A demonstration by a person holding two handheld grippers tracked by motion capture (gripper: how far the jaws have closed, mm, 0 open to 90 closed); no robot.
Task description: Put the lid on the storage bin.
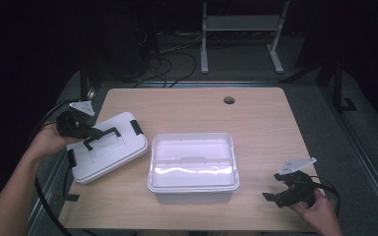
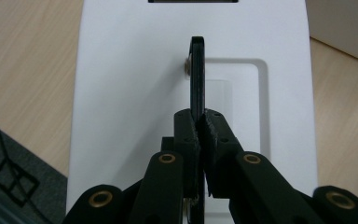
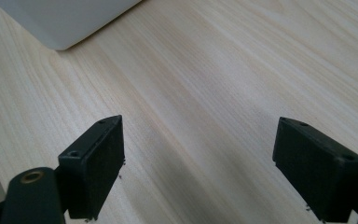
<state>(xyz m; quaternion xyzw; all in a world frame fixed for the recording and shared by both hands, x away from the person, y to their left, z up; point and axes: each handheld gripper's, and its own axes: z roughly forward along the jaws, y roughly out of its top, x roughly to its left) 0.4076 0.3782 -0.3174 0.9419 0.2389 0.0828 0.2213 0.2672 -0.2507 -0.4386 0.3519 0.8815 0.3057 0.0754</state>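
A white lid point(image 1: 120, 155) with a black carry handle point(image 1: 107, 135) and black side latches sits at the table's left. My left gripper point(image 1: 89, 132) reaches in from the left, shut on that handle. In the left gripper view the pads point(image 2: 186, 135) clamp the thin black handle point(image 2: 196, 79) edge-on above the lid point(image 2: 121, 93). An open white box point(image 1: 192, 136) stands at the table's middle, just right of the lid. My right gripper point(image 1: 274, 196) hovers low near the front right corner, open, with bare wood between its jaws point(image 3: 198, 163).
A round cable hole point(image 1: 229, 100) sits near the table's far edge. A white metal stand point(image 1: 241, 23) and floor cables lie beyond the table. The box's corner point(image 3: 65, 23) shows ahead of the right gripper. Bare wood stretches right of the box.
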